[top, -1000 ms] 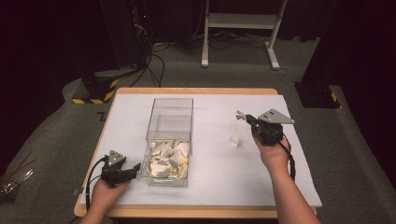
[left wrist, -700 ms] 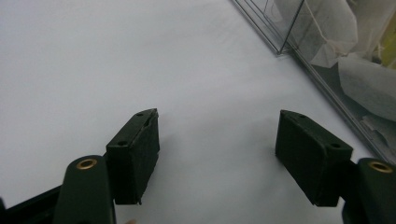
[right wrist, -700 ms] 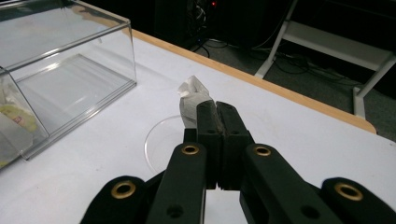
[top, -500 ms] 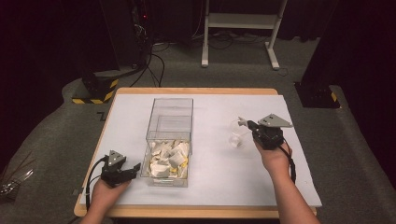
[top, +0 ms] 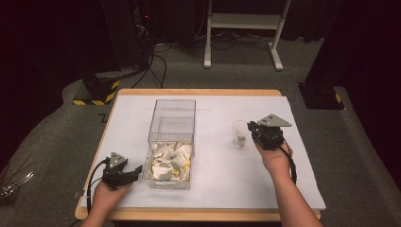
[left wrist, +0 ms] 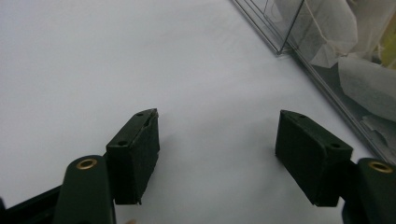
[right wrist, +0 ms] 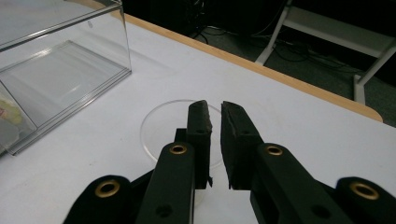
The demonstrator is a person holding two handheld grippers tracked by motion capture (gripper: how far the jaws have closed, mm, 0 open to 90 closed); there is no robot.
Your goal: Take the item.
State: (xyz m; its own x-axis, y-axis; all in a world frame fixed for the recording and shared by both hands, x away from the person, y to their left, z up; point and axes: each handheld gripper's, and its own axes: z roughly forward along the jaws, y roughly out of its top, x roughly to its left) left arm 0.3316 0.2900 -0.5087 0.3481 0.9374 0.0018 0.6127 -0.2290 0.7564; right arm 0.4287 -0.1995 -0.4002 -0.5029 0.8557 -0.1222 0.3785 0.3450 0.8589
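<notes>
A small clear plastic cup [top: 239, 134] is seen standing upright on the white-covered tabletop [top: 222, 189], its round open rim facing up. It is placed just beside the tips of the right tongs [top: 252, 128], on their side toward the clear box, and well apart from the left tongs [top: 137, 169]. In the right gripper view, the cup's rim [right wrist: 161, 123] is seen directly under and around the tips of those tongs, whose jaws have just been opening and stand a narrow gap apart. Something small and dark is seen low inside the cup; what it is cannot be told.
</notes>
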